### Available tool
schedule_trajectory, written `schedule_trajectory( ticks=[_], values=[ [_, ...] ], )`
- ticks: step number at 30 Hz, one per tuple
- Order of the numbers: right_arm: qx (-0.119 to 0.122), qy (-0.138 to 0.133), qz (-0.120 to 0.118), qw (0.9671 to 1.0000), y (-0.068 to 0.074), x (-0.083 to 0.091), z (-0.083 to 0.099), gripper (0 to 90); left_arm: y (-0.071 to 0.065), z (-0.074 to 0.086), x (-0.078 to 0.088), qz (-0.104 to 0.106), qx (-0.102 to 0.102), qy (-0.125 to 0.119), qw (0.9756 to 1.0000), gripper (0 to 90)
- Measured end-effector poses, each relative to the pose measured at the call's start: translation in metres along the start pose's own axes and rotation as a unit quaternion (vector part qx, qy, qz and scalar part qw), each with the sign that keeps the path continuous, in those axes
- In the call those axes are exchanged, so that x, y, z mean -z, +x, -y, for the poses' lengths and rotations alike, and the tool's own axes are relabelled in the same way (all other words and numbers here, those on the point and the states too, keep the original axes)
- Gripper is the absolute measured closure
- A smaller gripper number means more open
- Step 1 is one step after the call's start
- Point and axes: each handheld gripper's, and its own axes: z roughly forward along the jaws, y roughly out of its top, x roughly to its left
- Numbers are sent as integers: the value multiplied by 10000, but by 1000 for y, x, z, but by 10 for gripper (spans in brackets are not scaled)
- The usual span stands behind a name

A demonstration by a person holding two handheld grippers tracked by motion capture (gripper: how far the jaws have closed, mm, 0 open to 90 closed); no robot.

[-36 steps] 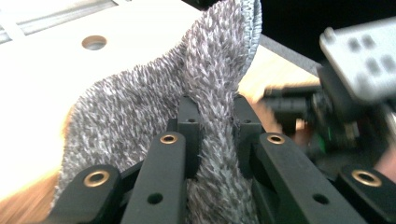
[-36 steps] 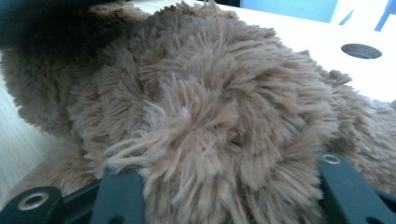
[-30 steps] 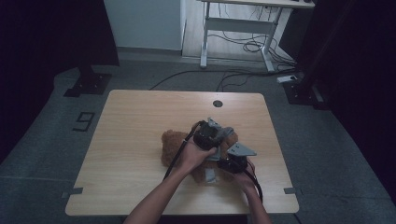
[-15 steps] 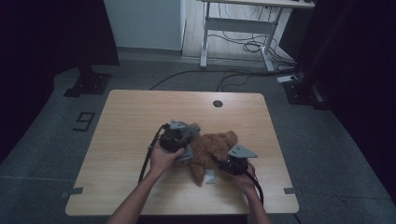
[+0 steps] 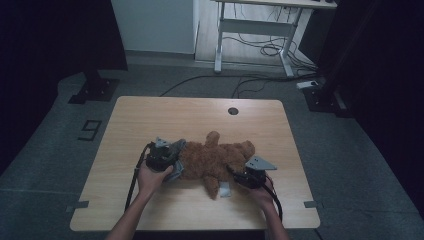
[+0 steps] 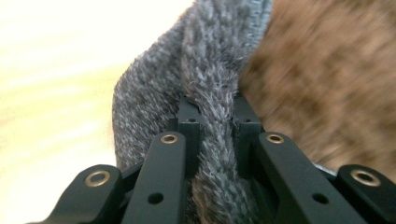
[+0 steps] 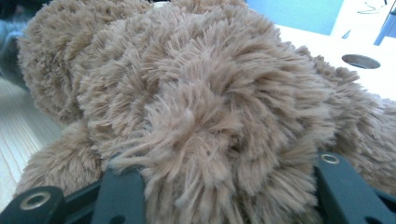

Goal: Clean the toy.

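Note:
A brown plush teddy bear (image 5: pixel 220 160) lies stretched out across the middle of the wooden table (image 5: pixel 150 115). At its left end my left gripper (image 5: pixel 175 161) is shut on a fold of grey knitted fabric (image 5: pixel 175 173). The left gripper view shows that grey fabric (image 6: pixel 205 70) pinched between the jaws of the left gripper (image 6: pixel 212 109), with the bear's brown fur (image 6: pixel 327 79) just beyond on the right. At the bear's right end my right gripper (image 5: pixel 239 175) is shut on the plush. In the right gripper view the bear's fur (image 7: pixel 196 93) bulges between the jaws of the right gripper (image 7: pixel 224 186).
A small pale tag (image 5: pixel 225 189) lies beside the bear's lower limb. A round cable hole (image 5: pixel 233 111) sits near the table's far edge. Beyond the table stand a desk frame (image 5: pixel 250 35), loose floor cables (image 5: pixel 260 50) and dark stands (image 5: pixel 95 85).
My left hand has swung to the left and slightly down, drawing the grey fabric with it. The bear now lies spread out lengthways. The right hand has stayed in place.

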Motion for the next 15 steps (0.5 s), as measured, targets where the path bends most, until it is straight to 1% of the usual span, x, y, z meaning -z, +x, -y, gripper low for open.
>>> schedule_trajectory(
  ticks=[2, 3, 4, 5, 6, 7, 8, 10, 12, 13, 15],
  values=[
    [-29, -3, -4, 10000, -1, 0, 0, 510, 4, 7, -7, 16, 96, 145, 9998, 785],
    [-40, -1, -9, 10000, -1, 0, 1, 510, 8, 12, -12, 97, 194, 240, 9995, 785],
    [-54, -14, -19, 10000, -1, 0, 1, 510, 11, 14, -14, 151, 235, 287, 9992, 784],
    [-55, -16, -23, 10000, -1, 0, 1, 510, 15, 15, -14, 271, 332, 314, 9986, 783],
    [-51, -19, -28, 10000, -2, 0, 1, 510, 16, 12, -9, 347, 346, 282, 9984, 782],
    [-55, -20, -27, 10000, -2, 0, 1, 510, 16, 8, -4, 333, 286, 241, 9987, 781],
    [-62, -16, -34, 10000, -2, 0, 1, 510, 14, 0, 5, 306, 215, 115, 9992, 781],
    [-70, -21, -37, 10000, -3, 0, 1, 510, 8, -15, 20, 307, 96, -88, 9994, 781],
    [-74, -25, -23, 10000, -2, 0, 1, 510, -3, -30, 29, 315, -99, -232, 9992, 780],
    [-77, -26, -18, 10000, -2, 0, 1, 509, -10, -37, 32, 353, -169, -319, 9987, 780],
    [-67, -23, -10, 10000, -1, 0, 1, 509, -26, -51, 34, 441, -353, -409, 9976, 781]
  ],
)
